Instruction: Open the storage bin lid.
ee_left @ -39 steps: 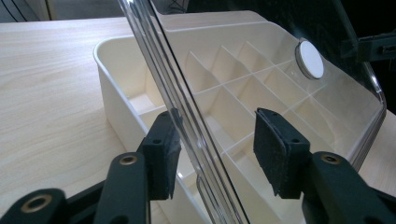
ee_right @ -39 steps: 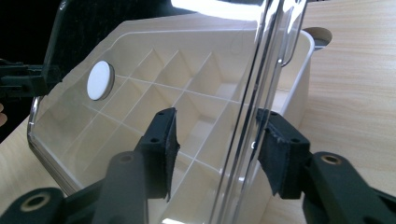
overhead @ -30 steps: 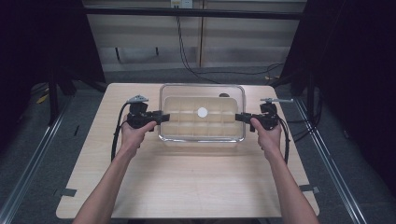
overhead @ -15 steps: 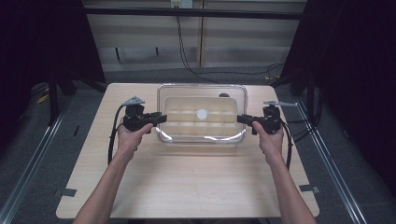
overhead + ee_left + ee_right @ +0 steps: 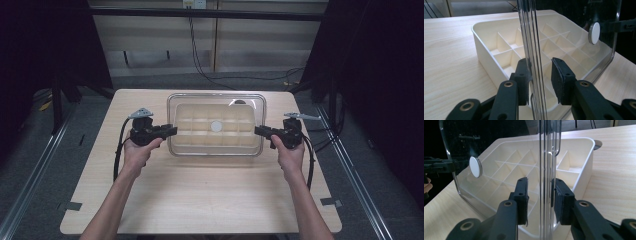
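You are holding the left gripper at the left edge of the clear lid and the right gripper at its right edge, forearms coming in from the near side of the wooden table. In the left gripper view, the jaws have just been closing; the lid's edge is standing between them, one pad touching it, the other looking slightly apart, so a firm grip is not certain. In the right gripper view, the jaws have also just been closing, sitting on either side of the lid rim, close against it. The lid is hovering just above the cream divided tray, which is resting mid-table. A white round knob is sitting at the lid's centre. Farther off, cables are trailing on the floor beyond the table.
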